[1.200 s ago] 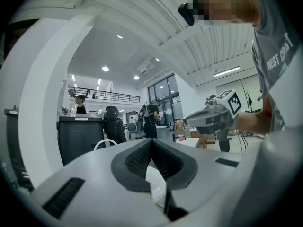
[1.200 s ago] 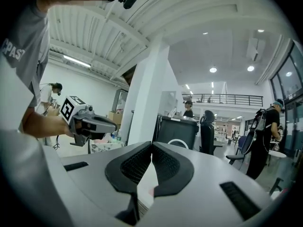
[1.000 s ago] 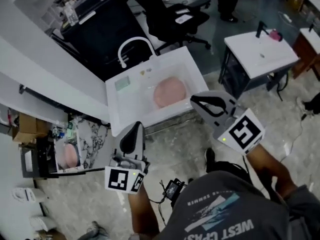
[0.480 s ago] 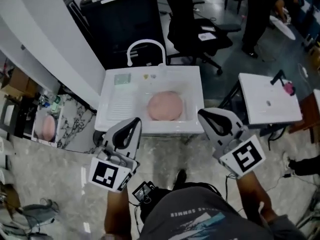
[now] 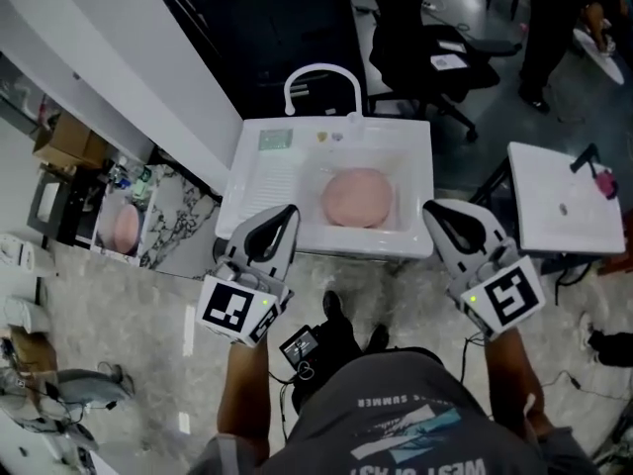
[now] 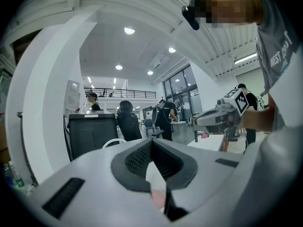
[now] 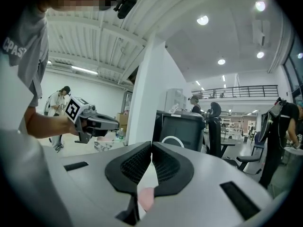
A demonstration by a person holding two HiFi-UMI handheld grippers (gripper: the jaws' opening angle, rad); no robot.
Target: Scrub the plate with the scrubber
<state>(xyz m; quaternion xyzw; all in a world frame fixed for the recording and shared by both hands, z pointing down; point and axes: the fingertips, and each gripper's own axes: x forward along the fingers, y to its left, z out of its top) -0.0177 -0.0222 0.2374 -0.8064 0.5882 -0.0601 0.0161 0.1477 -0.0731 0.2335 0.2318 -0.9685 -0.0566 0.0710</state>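
Observation:
A round pink plate lies in the basin of a white sink. A pale green scrubber rests on the sink's ribbed drainboard at the back left. My left gripper is held level over the sink's front left rim, its jaws shut with nothing between them. My right gripper hovers at the front right corner, also shut and empty. In the left gripper view the left gripper has its pads closed together, and the right gripper looks the same in its own view. Neither touches the plate or the scrubber.
A white arched faucet rises at the sink's back edge. Behind it stand a black cabinet and an office chair. A second white sink is at the right, a marble stand with another pink plate at the left.
Both grippers have come forward to the sink's front rim. The sink now lies straight ahead and closer in the head view. Both jaws stay shut.

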